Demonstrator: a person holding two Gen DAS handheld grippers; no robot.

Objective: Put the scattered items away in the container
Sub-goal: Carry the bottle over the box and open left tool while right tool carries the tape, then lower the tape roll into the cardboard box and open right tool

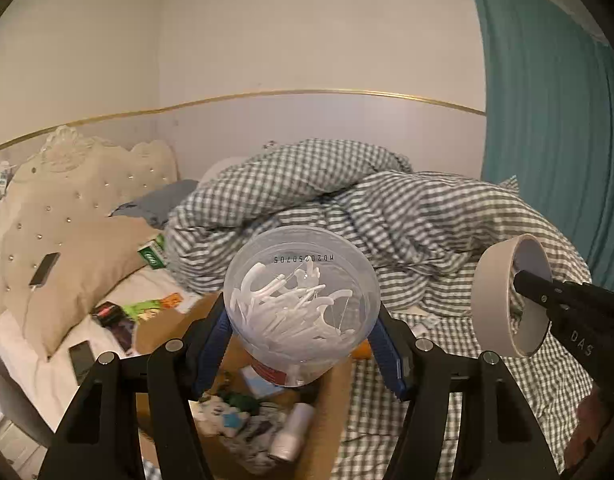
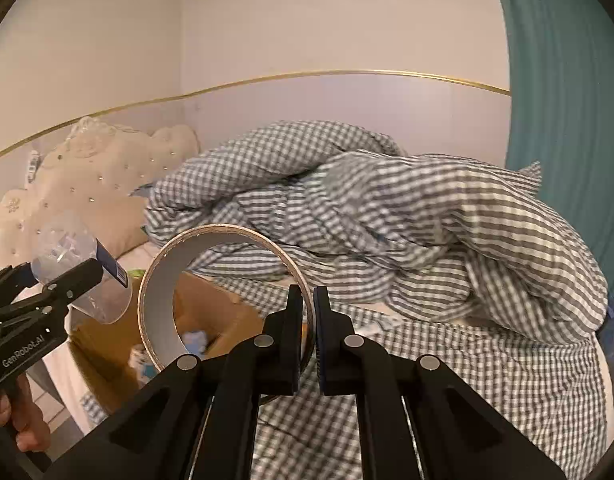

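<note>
Over the bed, left gripper (image 1: 303, 320) clamps floss jar (image 1: 301, 304) between fingers.

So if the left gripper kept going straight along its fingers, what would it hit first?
Probably the crumpled grey-and-white checked duvet heaped on the bed. The left gripper points over the open brown cardboard box while clamping the clear plastic floss-pick jar; depth is uncertain.

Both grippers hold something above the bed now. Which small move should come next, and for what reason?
Probably lower the left gripper and release the clear jar of floss picks into the cardboard box. The jar hangs over the open box, which already holds items. The right gripper, shut on the tape roll rim, is at the box's edge and could follow.
</note>
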